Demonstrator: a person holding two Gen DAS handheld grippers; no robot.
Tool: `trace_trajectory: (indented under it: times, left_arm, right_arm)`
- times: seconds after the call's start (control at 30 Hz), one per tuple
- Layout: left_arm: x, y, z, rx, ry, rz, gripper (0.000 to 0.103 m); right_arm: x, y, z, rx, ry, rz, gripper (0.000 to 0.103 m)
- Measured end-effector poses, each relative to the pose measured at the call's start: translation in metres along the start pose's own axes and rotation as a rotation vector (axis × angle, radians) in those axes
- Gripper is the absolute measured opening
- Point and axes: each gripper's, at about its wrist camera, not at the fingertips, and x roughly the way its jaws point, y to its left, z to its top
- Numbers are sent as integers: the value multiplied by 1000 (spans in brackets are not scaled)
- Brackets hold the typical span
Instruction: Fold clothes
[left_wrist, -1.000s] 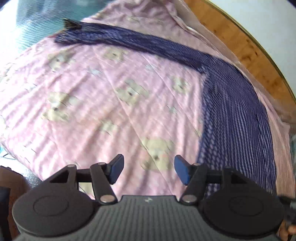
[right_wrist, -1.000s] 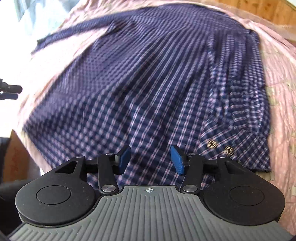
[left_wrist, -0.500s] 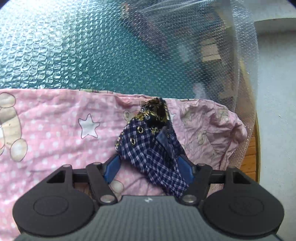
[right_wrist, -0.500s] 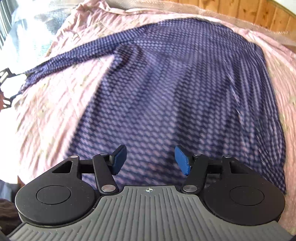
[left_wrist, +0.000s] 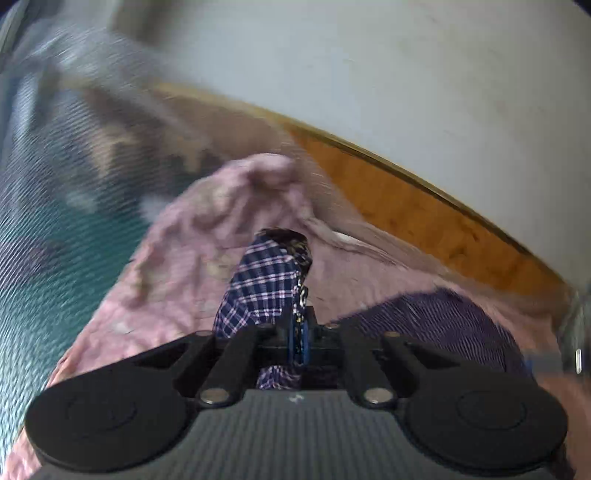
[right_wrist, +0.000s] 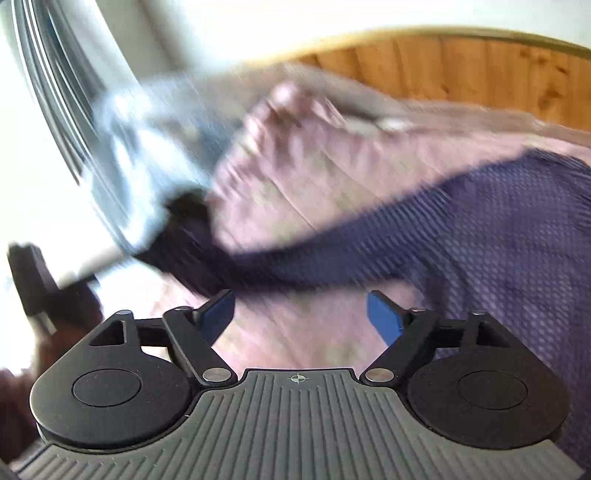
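A navy plaid shirt (right_wrist: 517, 229) lies spread on a pink printed sheet (right_wrist: 314, 155). In the left wrist view my left gripper (left_wrist: 299, 339) is shut on the sleeve cuff (left_wrist: 266, 284), which stands up in a bunch in front of the pads. The shirt body (left_wrist: 436, 321) shows lower right. In the blurred right wrist view my right gripper (right_wrist: 301, 314) hovers over the sheet with its jaws opening wide and nothing between them. The sleeve (right_wrist: 295, 266) stretches left to the other gripper (right_wrist: 181, 229).
A wooden headboard (left_wrist: 424, 218) and a pale wall (left_wrist: 406, 74) rise behind the bed. Teal bubble wrap (left_wrist: 55, 258) covers the area left of the pink sheet. A person's hand (left_wrist: 569, 391) shows at the right edge.
My left gripper has closed on the sleeve cuff and lifted it, swinging toward the headboard. My right gripper has opened wider and moved from over the shirt body toward the sleeve.
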Motion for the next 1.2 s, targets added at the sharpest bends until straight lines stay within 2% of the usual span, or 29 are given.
trace_trajectory:
  times: [0.03,0.1,0.2,0.27,0.37,0.43,0.47,0.5,0.57,0.6,0.63,0.67,0.7,0.73,0.83,0.93,1.0,1.07,1.13,1.2]
  left_arm:
    - [3,-20,-2,65,11,-22,4]
    - [8,-43,-11,104,29,-38,4]
    - [9,-62,-25,117,44,-44,4]
    - [6,-69,-31,139,37,-34,4]
    - [-3,-78,-36,188,19,-34,4]
    - [-6,-83,-37,216,25,-71,5]
    - [-6,-85,-38,229,30,-86,5]
    - [-6,-88,-40,243,36,-95,5]
    - [-5,-92,-43,265,45,-113,8]
    - [-6,-91,-43,261,46,-124,14]
    - [-8,-90,-42,249,45,-132,21]
    - [-11,-89,-41,236,39,-133,23]
    - [-15,-88,-41,221,34,-139,35]
    - [-18,-88,-41,205,35,-153,43]
    - [-17,-93,-55,159,116,-249,44]
    - [-8,-113,-90,154,251,-326,43]
    - [0,-127,-118,135,353,-337,42]
    - [5,-137,-144,89,443,-327,42]
    - [5,-145,-165,40,498,-286,41]
    - [2,-156,-180,4,519,-230,41]
  right_arm:
    - [6,4,15,24,-9,56,93]
    - [27,13,35,30,29,125,95]
    - [64,17,38,16,105,99,95]
    - [84,5,28,111,191,83,92]
    - [93,-22,8,301,202,120,92]
    - [105,-35,-1,376,229,166,92]
    - [113,-37,-3,387,248,194,86]
    - [120,-38,-4,388,266,220,56]
    - [127,-38,-5,373,290,240,8]
    - [121,-36,-4,340,272,223,3]
    - [114,-35,-1,311,249,202,2]
    - [98,-38,5,298,201,171,2]
    - [81,-41,12,285,154,140,2]
    - [63,-46,20,273,100,107,2]
    - [-23,-91,54,296,-131,-28,2]
    - [-112,-160,66,346,-271,-219,2]
    - [-162,-212,60,397,-315,-343,2]
    - [-190,-260,44,457,-306,-407,2]
    - [-201,-297,27,483,-275,-430,2]
    - [-197,-324,11,491,-243,-409,2]
